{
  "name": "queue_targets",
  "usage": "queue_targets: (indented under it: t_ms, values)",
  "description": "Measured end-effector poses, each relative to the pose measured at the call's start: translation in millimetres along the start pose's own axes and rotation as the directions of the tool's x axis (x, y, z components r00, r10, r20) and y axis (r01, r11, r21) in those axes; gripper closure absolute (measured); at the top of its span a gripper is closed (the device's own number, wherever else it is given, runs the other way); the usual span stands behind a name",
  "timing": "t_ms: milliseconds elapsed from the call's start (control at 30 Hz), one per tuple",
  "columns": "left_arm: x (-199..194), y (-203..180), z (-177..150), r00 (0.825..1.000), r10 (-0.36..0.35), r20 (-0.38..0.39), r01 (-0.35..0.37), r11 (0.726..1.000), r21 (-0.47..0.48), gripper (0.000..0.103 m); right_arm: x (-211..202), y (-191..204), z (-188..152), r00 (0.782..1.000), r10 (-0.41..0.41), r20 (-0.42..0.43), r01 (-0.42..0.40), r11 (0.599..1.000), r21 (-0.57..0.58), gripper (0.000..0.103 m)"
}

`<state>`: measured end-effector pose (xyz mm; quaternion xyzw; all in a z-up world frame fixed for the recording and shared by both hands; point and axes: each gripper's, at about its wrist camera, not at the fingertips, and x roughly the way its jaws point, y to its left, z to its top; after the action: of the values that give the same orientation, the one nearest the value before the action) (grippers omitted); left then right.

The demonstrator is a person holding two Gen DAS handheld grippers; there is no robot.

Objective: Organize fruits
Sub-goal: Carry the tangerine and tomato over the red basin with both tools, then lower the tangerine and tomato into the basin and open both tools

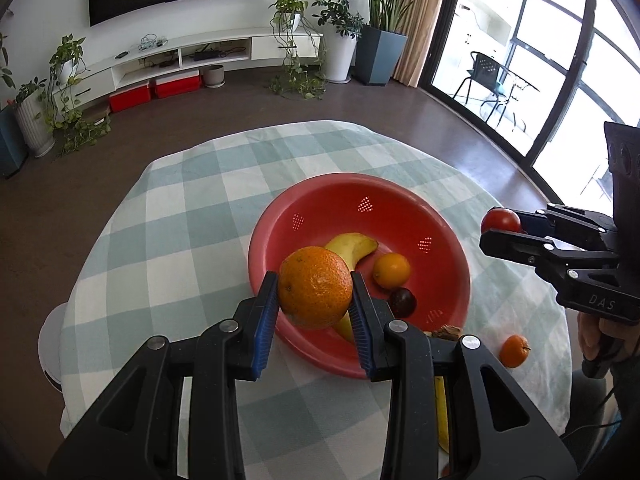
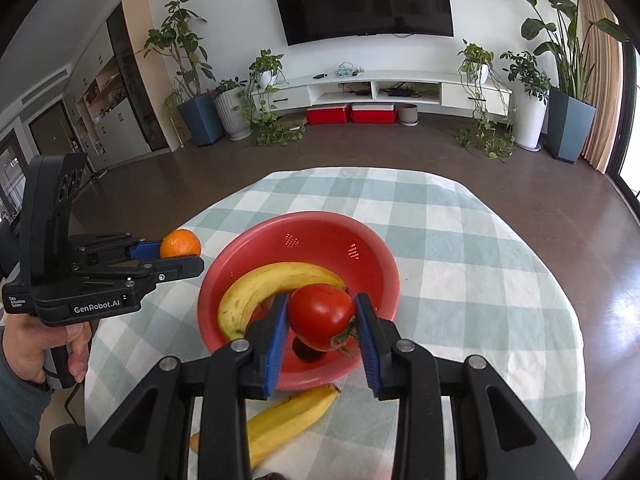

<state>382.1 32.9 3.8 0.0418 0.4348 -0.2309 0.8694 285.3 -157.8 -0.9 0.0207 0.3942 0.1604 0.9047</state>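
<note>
My left gripper (image 1: 315, 298) is shut on a large orange (image 1: 315, 286) and holds it above the near rim of the red bowl (image 1: 448, 236). My right gripper (image 2: 322, 322) is shut on a red tomato (image 2: 320, 314) above the bowl's (image 2: 248, 248) near side. The bowl holds a banana (image 1: 354, 245), a small orange (image 1: 392, 270) and a dark plum (image 1: 403, 302). In the right wrist view the left gripper (image 2: 180, 254) with its orange (image 2: 180, 243) is left of the bowl. In the left wrist view the right gripper (image 1: 500, 226) with the tomato (image 1: 501, 220) is right of the bowl.
The round table has a green-white checked cloth (image 1: 192, 216). On it, outside the bowl, lie a small tangerine (image 1: 514, 350) and another banana (image 2: 288, 420). A brown scrap (image 1: 448, 332) lies by the bowl's near rim. Floor and plants lie beyond.
</note>
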Motion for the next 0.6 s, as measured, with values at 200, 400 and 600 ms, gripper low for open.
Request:
queue_targets:
  t_ms: [200, 400, 600]
  values:
    - [35, 2, 4, 1.0, 0.008, -0.029, -0.008, 1.0, 0.009, 0.071, 36, 7, 3, 0.999, -0.027, -0.046, 0.025, 0.999, -0.045, 0.067]
    - [55, 4, 4, 0.999, 0.011, -0.039, -0.01, 1.0, 0.006, 0.071, 57, 4, 2, 0.995, -0.072, -0.07, 0.068, 0.996, -0.06, 0.067]
    - [59, 5, 5, 0.999, 0.017, -0.032, -0.018, 1.0, -0.004, 0.071, 68, 6, -3, 0.991, -0.098, -0.095, 0.089, 0.992, -0.091, 0.067]
